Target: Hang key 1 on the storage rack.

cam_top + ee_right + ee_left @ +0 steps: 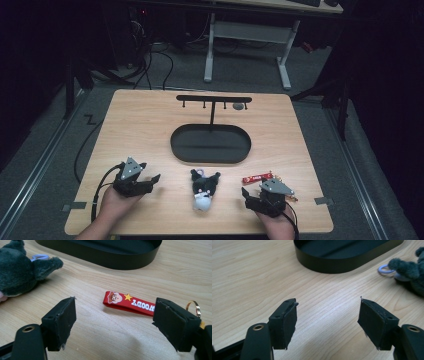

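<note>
Wooden table with a black oval tray, its basin bare.
Left tool and right tool rest near the front edge, jaws apart, gripping nothing (plush toy lies between them); red Woody key strap lies just ahead of the right tool, below the tray.

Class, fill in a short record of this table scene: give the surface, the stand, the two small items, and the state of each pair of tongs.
Surface: light wooden table
Stand: black oval metal tray with a hook bar, mid-table
Item 1: dark grey and white plush keychain toy, lying between the hands
Item 2: red Woody strap keychain with gold ring, before the right tongs
Left tongs: open, empty
Right tongs: open, empty
</note>
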Tool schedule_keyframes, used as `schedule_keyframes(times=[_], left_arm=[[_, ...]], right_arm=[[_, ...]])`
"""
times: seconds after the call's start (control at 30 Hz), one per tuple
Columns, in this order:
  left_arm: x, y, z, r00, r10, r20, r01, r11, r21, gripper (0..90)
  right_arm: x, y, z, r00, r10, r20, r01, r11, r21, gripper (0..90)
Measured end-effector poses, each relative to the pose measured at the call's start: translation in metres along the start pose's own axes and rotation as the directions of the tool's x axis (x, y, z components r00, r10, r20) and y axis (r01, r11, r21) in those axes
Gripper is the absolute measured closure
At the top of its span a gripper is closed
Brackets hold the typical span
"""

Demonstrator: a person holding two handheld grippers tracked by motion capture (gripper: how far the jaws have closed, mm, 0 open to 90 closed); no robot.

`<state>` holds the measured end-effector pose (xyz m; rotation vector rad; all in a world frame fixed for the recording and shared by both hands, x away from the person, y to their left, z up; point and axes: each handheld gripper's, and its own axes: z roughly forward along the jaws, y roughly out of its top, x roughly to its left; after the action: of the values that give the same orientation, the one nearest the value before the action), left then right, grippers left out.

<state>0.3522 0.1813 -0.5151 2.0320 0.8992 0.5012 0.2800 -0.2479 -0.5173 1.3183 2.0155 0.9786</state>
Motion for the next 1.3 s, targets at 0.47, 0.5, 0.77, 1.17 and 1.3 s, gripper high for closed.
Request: schedule_keyframes(times=[0.47,0.5,0.77,1.17,1.3], left_arm=[[-0.0008,-0.004,0.0005,0.9998,0.021,0.007,-0.021,0.9998,0.005,29.4],[-0.0007,-0.004,0.0008,0.9997,0.022,0.005,-0.022,0.9997,0.005,29.3],[0.0001,-0.0038,0.0013,0.9998,0.019,0.004,-0.019,0.9998,0.005,28.5],[-0.0012,-0.0018,-0.0013,0.9992,0.002,0.04,-0.002,1.0,-0.004,25.6],[-0.0043,-0.0023,0.0023,0.999,0.012,0.042,-0.013,0.9998,0.016,24.3]], right_arm=[[-0.0014,0.0014,0.0024,0.9998,-0.005,-0.018,0.005,1.0,-0.005,16.9],[-0.0017,0.0016,0.0027,0.9998,-0.007,-0.017,0.007,1.0,-0.006,16.9],[-0.0024,0.0017,0.0049,0.9998,-0.02,-0.01,0.02,1.0,-0.003,15.7],[-0.0052,0.0025,0.0033,0.9998,-0.016,-0.011,0.016,1.0,0.021,16.2],[-0.0058,0.002,0.0056,0.9998,0.0,-0.021,0.001,0.999,0.048,16.5]])
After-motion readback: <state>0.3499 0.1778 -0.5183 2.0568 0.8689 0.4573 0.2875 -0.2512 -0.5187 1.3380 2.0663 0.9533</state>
